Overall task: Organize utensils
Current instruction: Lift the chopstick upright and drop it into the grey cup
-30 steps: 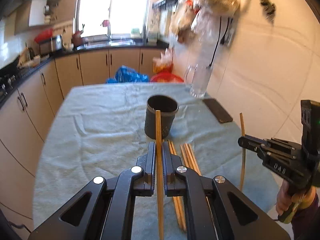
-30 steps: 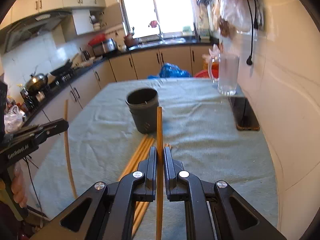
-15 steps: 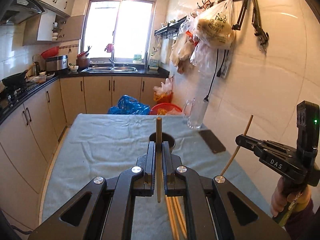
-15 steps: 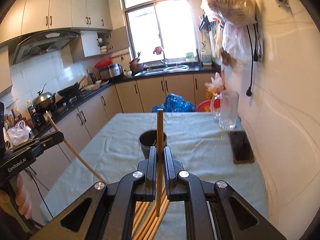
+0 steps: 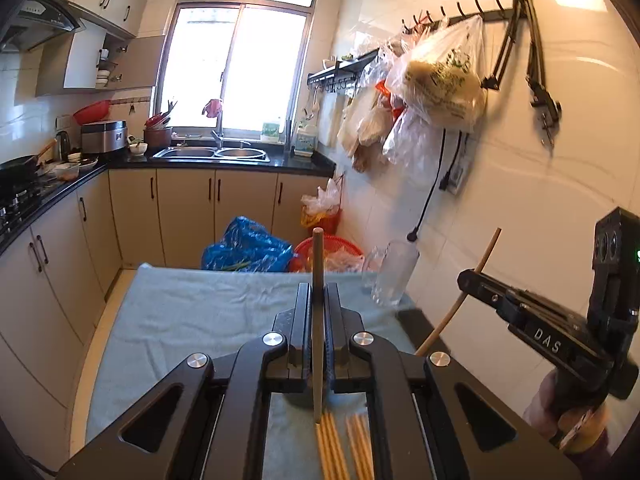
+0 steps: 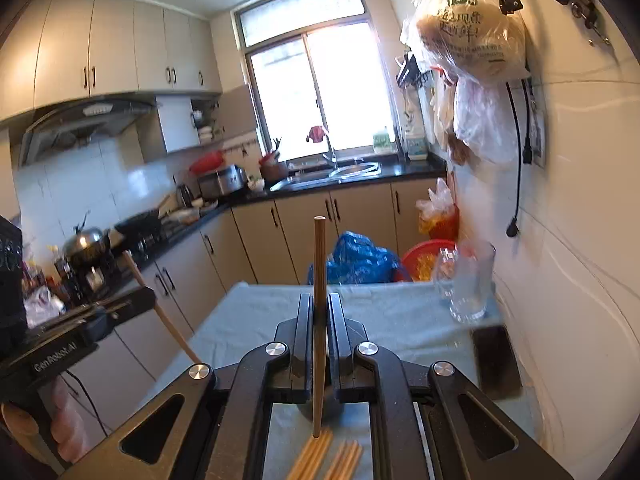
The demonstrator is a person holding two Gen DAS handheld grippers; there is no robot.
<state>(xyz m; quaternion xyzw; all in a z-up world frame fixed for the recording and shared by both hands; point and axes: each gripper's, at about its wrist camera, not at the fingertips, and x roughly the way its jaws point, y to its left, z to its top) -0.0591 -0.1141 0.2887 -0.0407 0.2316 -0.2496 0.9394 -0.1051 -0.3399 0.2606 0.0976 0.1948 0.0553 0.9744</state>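
My left gripper point(image 5: 318, 294) is shut on a wooden chopstick point(image 5: 318, 256) that stands upright between its fingers, lifted above the table. My right gripper point(image 6: 319, 300) is likewise shut on a second upright chopstick point(image 6: 319, 248). Each gripper shows in the other's view: the right gripper point(image 5: 470, 280) holds its stick slanted by the wall, and the left gripper point(image 6: 138, 300) holds its stick slanted over the table's left edge. Several loose chopsticks point(image 5: 340, 444) point(image 6: 320, 456) lie on the blue-grey cloth point(image 6: 384, 320) below. The dark cup point(image 6: 330, 408) is almost wholly hidden behind the fingers.
A clear glass mug point(image 6: 466, 284) and a dark phone point(image 6: 496, 360) sit at the table's right side against the tiled wall. Blue and red bags point(image 5: 248, 248) lie on the floor beyond the far edge. Cabinets point(image 5: 48, 280) run along the left. Filled plastic bags point(image 5: 440, 84) hang from wall hooks.
Both grippers have risen well above the table, each with its chopstick. The views have tilted up, so the cup has sunk behind the fingers and the held sticks now slant.
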